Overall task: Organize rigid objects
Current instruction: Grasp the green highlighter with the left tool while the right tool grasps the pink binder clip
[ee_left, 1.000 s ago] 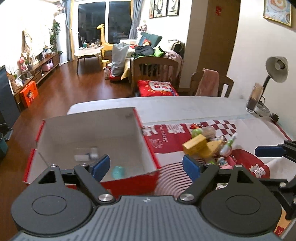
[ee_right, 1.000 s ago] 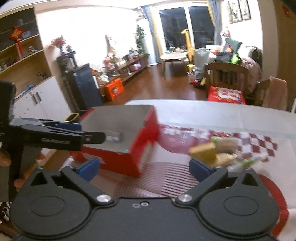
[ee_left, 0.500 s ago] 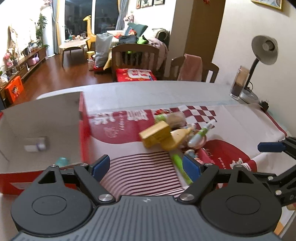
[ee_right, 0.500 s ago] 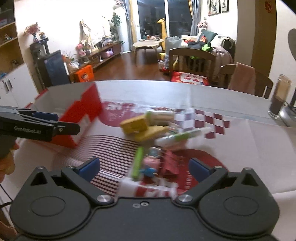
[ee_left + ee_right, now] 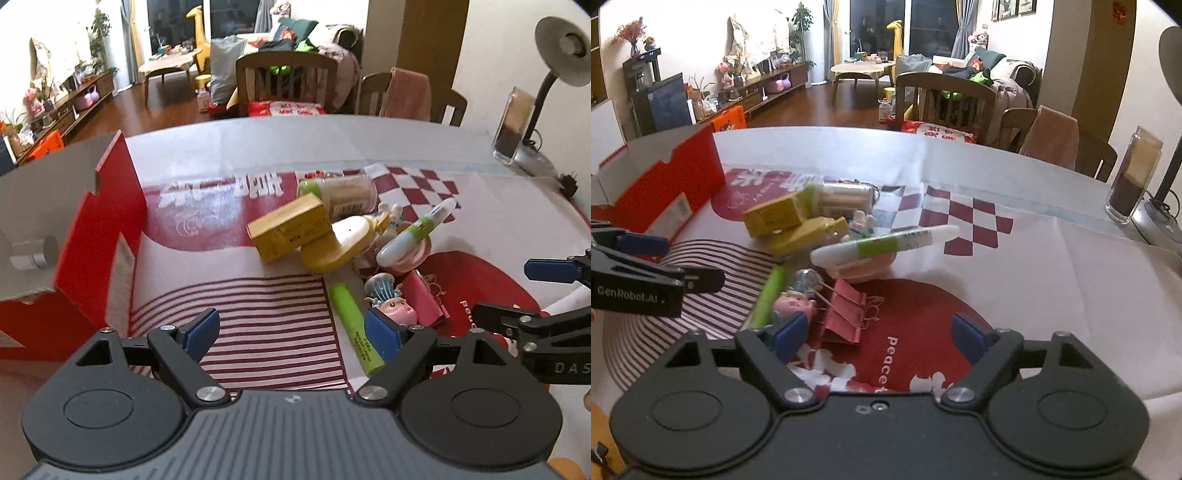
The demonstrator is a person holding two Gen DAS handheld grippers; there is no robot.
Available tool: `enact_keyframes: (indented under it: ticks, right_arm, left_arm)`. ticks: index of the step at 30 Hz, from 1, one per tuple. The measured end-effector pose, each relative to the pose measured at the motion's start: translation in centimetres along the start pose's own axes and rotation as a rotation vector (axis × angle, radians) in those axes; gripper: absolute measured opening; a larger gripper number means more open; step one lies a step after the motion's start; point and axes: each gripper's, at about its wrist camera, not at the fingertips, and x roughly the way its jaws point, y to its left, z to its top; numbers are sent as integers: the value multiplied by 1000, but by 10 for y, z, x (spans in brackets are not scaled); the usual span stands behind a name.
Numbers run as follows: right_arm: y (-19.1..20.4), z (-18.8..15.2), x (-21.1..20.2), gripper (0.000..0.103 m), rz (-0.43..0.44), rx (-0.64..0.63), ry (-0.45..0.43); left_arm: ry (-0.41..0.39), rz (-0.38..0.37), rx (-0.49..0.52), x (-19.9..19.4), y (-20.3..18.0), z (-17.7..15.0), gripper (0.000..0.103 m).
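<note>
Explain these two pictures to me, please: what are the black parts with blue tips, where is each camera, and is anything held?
A person holds one hand tool in each hand; no robot arm is here. Each tool carries a camera that looks forward along its two fingers. One picture looks past the left claw, the other past the right claw. Both claws are open and hold nothing; the right one has just been closing a little. On the table cloth lies a pile: a yellow box, a green marker, a white tube, a pink binder clip. A red cardboard box stands on the left.

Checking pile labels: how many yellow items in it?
2. Yellow box at the pile's left, propped on the yellow flat case just below it. More could be buried underneath.
</note>
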Motion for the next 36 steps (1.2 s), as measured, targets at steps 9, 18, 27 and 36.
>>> enact_keyframes:
  ticks: [9,18,27,36]
  right_arm:
    - [1,3,33,72,31,-8,37]
    - [3,1,52,62,69,-28,66]
    - [10,0,58,61,60,-50,54]
    - [17,-3,57,40,56,-90,37]
  left_arm:
    - [60,28,8,34,-18,-2,86]
    - [93,53,-3,54,-18,-4,85]
    - [71,58,21,58,-20,-7,70]
    - [58,4,81,54,-31,-7,34]
